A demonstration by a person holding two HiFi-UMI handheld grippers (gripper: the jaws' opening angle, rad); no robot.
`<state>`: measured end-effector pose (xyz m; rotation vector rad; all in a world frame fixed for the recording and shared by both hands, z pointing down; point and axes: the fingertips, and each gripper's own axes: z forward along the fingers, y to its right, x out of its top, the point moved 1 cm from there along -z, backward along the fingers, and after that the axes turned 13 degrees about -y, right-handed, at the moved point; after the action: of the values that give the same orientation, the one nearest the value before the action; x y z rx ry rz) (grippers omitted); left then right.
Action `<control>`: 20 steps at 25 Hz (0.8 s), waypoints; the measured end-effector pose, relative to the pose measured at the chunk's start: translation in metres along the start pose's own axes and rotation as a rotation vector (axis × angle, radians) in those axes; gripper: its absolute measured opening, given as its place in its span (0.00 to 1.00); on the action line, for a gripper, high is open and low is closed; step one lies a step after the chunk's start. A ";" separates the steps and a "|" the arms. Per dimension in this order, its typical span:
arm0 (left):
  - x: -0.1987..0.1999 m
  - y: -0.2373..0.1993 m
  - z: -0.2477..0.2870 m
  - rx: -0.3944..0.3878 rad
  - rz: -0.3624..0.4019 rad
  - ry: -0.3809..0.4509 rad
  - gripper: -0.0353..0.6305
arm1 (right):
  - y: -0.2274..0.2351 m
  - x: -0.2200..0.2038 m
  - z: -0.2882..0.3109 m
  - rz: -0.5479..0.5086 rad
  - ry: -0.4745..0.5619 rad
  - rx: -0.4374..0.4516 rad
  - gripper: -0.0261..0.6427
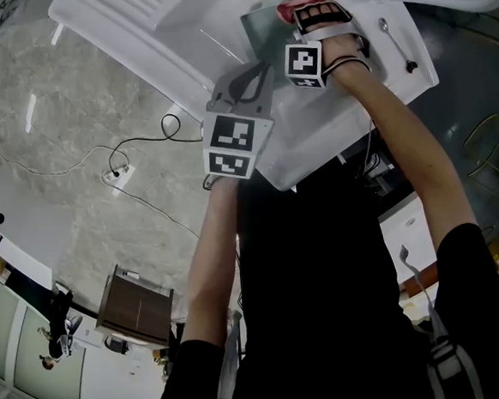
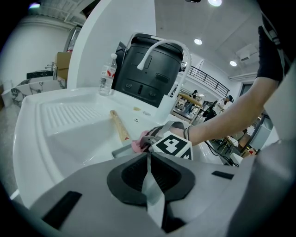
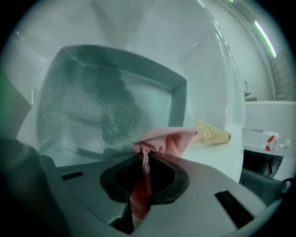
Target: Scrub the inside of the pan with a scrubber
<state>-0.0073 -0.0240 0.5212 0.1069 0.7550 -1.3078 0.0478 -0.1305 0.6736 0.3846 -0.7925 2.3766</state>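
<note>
Head view. White sink unit (image 1: 124, 28) with ribbed drainboard, set over a grey marbled floor (image 1: 46, 124). A black cable (image 1: 146, 146) runs across the floor to a power strip (image 1: 117, 173). A brown cabinet (image 1: 138, 308) stands lower left. A spoon (image 1: 397, 47) lies on the sink's far ledge. The grey square pan (image 1: 257, 26) sits in the basin. The left gripper (image 1: 245, 91) is at its near edge. The right gripper (image 1: 317, 21) is over the pan's far side, with the pink scrubber (image 1: 289, 10) at its tips.

Left gripper view. Jaws of the left gripper (image 2: 149, 155) are clenched on a thin grey strip that looks like the pan (image 2: 122, 150) rim. A wooden stick (image 2: 119, 125) lies in the basin. A clear bottle (image 2: 107, 74) stands upright on the ledge, beside a black appliance (image 2: 148, 69) and a white arched faucet (image 2: 162, 46). Room behind: recessed ceiling lights (image 2: 198, 41), a railing (image 2: 208, 76), distant people too small to detail.

Right gripper view. The right gripper (image 3: 145, 155) has its jaws clamped on the scrubber (image 3: 164, 141), a pink mesh cloth bunched at the tips. The pan (image 3: 106, 102) is tilted, its speckled inside facing the camera. The cloth sits at the near rim; contact with the inner face not certain. The wooden stick (image 3: 212, 134) lies just beyond, on white sink.
</note>
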 end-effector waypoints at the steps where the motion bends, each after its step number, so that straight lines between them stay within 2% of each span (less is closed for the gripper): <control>1: 0.000 0.000 0.000 0.002 -0.002 0.000 0.13 | -0.006 0.000 -0.002 -0.015 0.005 0.034 0.11; 8: -0.001 -0.005 0.000 0.015 -0.034 0.013 0.13 | -0.059 -0.001 -0.021 -0.083 0.032 0.358 0.11; 12: 0.002 -0.005 -0.002 0.013 -0.033 0.015 0.13 | -0.083 0.000 -0.033 -0.104 0.066 0.476 0.11; 17: 0.000 -0.005 0.000 0.012 -0.034 0.016 0.13 | -0.106 0.002 -0.044 -0.018 0.075 0.638 0.11; 20: -0.002 -0.005 0.001 0.011 -0.028 0.014 0.13 | -0.113 0.004 -0.049 0.025 0.086 0.683 0.11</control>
<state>-0.0118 -0.0245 0.5245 0.1153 0.7634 -1.3389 0.1110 -0.0251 0.6879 0.5350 0.0806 2.6124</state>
